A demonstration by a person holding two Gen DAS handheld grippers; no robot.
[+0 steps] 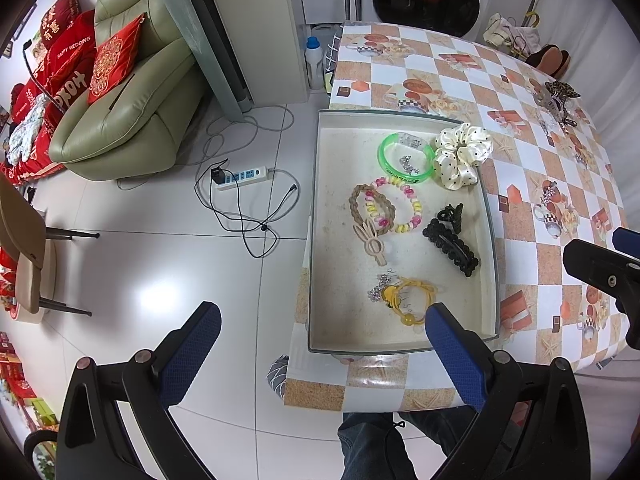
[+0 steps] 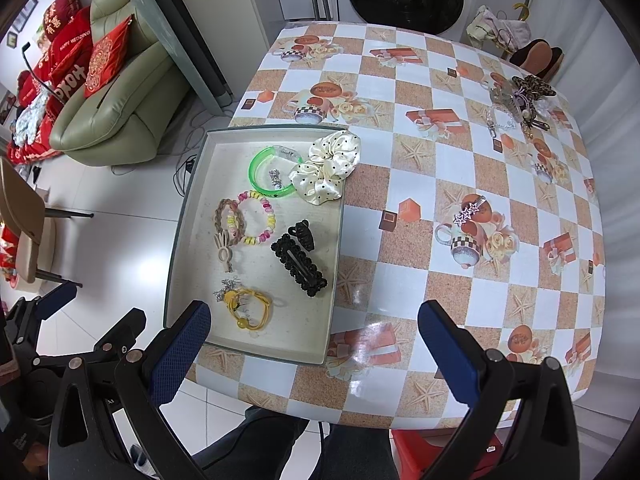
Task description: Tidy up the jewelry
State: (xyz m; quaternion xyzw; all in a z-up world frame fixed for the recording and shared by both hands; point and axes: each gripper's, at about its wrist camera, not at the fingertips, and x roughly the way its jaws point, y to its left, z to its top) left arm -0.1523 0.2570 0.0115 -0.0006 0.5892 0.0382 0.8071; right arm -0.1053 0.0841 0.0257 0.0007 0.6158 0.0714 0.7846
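A shallow grey tray (image 1: pixel 320 216) (image 2: pixel 184 216) lies at the table's left edge. In it are a green bangle (image 1: pixel 404 158) (image 2: pixel 272 172), a cream dotted scrunchie (image 1: pixel 460 154) (image 2: pixel 326 166) draped over the rim, a beaded bracelet (image 2: pixel 256 218), a black clip (image 1: pixel 450 246) (image 2: pixel 300 266) and yellow hair ties (image 1: pixel 412 300) (image 2: pixel 250 306). A star hairpin (image 2: pixel 470 210) and a heap of accessories (image 2: pixel 520 98) (image 1: pixel 558 98) lie on the tablecloth. My left gripper (image 1: pixel 322 350) hovers open before the tray's near edge. My right gripper (image 2: pixel 314 350) is open above the near table edge, empty.
The checked tablecloth (image 2: pixel 420 240) covers the table. A power strip (image 1: pixel 242 178) with cables lies on the tiled floor, a green sofa (image 1: pixel 132 100) stands at the left, a chair (image 1: pixel 24 248) nearer. A person's legs (image 1: pixel 372 440) are under the table.
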